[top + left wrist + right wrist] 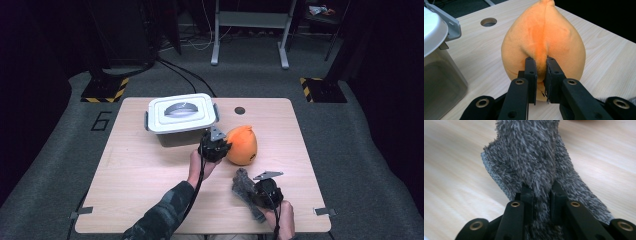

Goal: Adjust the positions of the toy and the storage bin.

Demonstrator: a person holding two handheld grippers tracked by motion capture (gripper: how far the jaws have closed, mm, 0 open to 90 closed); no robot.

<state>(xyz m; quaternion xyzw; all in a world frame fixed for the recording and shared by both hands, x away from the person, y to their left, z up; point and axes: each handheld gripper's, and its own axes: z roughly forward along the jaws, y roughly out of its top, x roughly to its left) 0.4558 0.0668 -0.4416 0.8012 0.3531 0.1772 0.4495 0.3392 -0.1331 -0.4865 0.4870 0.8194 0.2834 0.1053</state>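
Table (150, 200) lit from overhead, surroundings dark; high view soft, low-res; right gripper view bkgd blurred.

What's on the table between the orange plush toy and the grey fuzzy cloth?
Nothing: in the high view, only bare wood separates the orange plush toy from the grey fuzzy cloth.

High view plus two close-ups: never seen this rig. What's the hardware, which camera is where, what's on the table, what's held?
There is no robot arm: a person holds a two-finger hand gripper in each hand at a light wooden table. The high view comes from a fixed camera above the person's side. The other two come from cameras riding on each gripper, looking along its black fingers.

On the table stand a translucent plastic box with a white latched lid, an orange teardrop-shaped plush toy and a fuzzy grey cloth.

The left gripper pinches a fold of the plush toy. The right gripper is shut on the cloth.
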